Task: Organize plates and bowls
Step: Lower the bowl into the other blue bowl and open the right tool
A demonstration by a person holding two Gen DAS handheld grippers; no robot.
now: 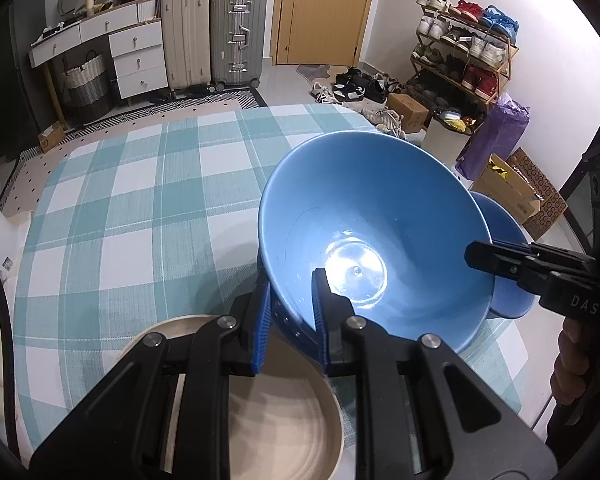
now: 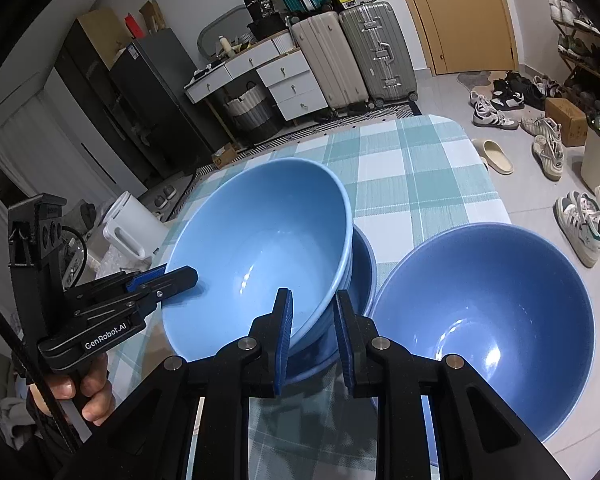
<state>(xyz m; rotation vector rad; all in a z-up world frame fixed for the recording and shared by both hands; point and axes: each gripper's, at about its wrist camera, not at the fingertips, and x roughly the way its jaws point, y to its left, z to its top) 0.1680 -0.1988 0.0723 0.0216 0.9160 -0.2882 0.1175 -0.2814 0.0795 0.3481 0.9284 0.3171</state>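
The left gripper (image 1: 290, 312) is clamped on the near rim of a light blue bowl (image 1: 372, 240), one pad outside the wall and the other inside, its jaws nearly together with only the bowl's thin wall between them. The right gripper (image 2: 312, 332) pinches the opposite side of the same light blue bowl (image 2: 260, 240) at its rim, its jaws narrow with the wall between the blue pads. The bowl is tilted and sits inside a second, darker blue bowl (image 2: 362, 276) of which only a strip of rim and outer wall shows beneath it; whether the two bowls touch all round cannot be told. In the right wrist view a third blue bowl (image 2: 488, 320) stands upright just beside this pair, toward the table's right edge. In the left wrist view a beige plate (image 1: 284, 428) lies at the near edge of the table, directly under the left gripper's fingers, near the lifted bowl's base. All of this rests on a table covered with a teal and white checked cloth (image 1: 140, 200), whose far half is bare. A person's hand (image 2: 88, 392) grips the handle of the left gripper.
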